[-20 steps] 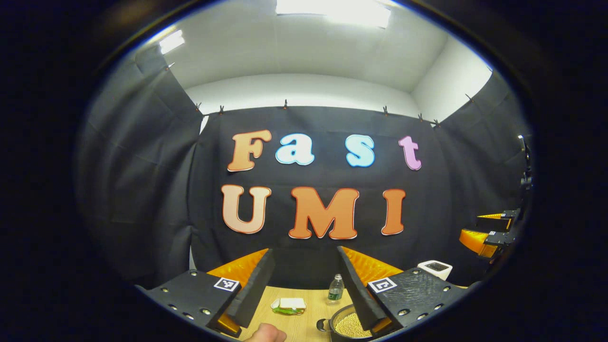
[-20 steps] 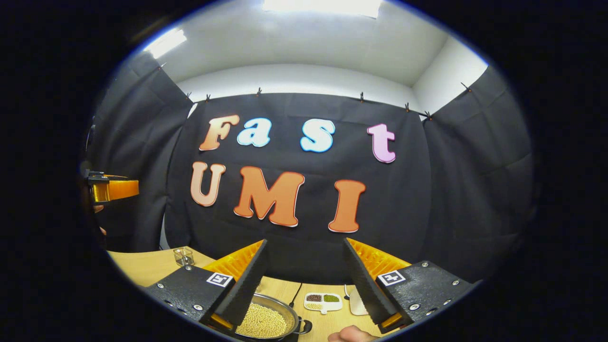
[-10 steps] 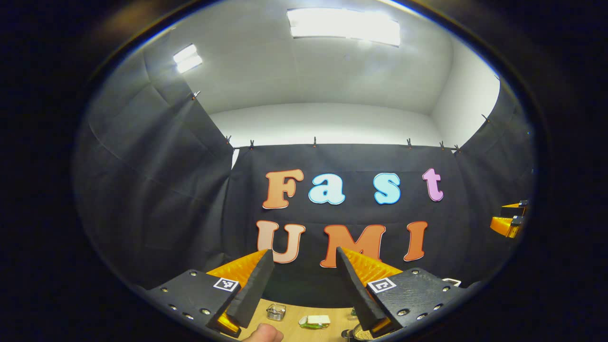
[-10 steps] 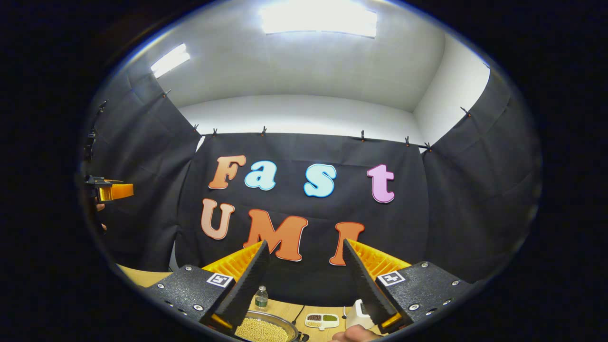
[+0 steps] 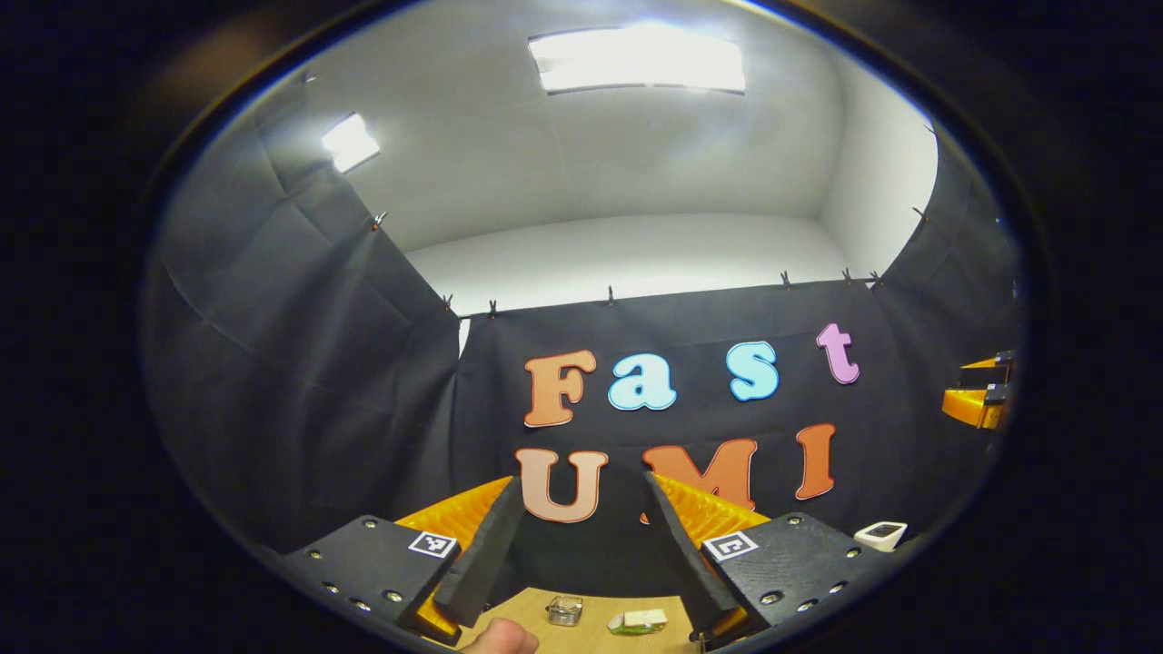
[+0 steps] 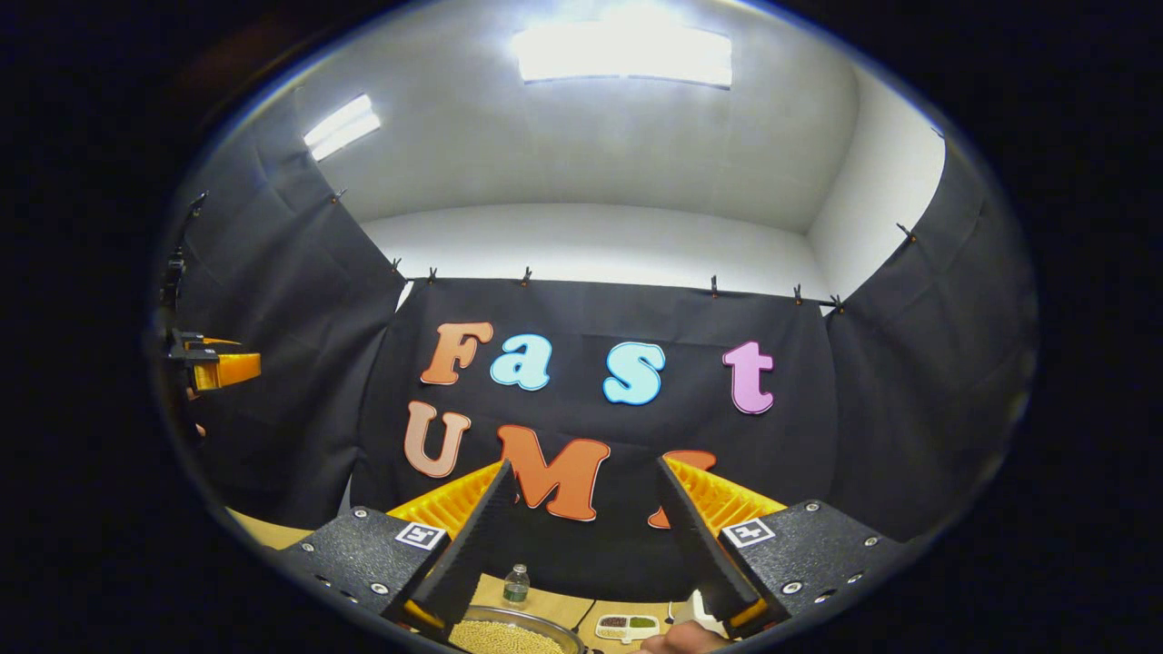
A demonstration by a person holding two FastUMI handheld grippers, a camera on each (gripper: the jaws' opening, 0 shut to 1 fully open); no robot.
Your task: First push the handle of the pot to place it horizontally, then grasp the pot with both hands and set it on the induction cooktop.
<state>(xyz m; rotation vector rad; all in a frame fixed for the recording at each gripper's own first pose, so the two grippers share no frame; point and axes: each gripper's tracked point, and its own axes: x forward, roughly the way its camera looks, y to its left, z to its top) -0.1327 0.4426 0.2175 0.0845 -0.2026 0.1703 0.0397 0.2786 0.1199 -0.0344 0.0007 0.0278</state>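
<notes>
**Right gripper view had the pot just under the jaws, both grippers up high**

Right gripper view was where the pot (image 6: pixel 509 633) showed, so I'll use it as the landmark. Only its far rim and a heap of pale beans peeked in at the bottom edge, low and a bit left of the right gripper (image 6: pixel 586 509), whose jaws were spread wide with nothing between them. I couldn't see the handle, so no telling which way its long axis ran.

Behind the pot the wooden table (image 6: pixel 263 531) ran back to the cloth wall. A small bottle (image 6: pixel 516 583) stood just behind the pot, and a divided dish (image 6: pixel 627 625) sat to the right of it.

The left gripper (image 5: pixel 581 522) was also spread and empty. It showed in the right gripper view too, well left of the pot and high. A glass cup (image 5: pixel 564 609) sat on the table ahead of it.

My guess is the right one was nearer, and both needed to tip down before any push. There was plenty of open air above the pot, with clutter only behind it.
</notes>
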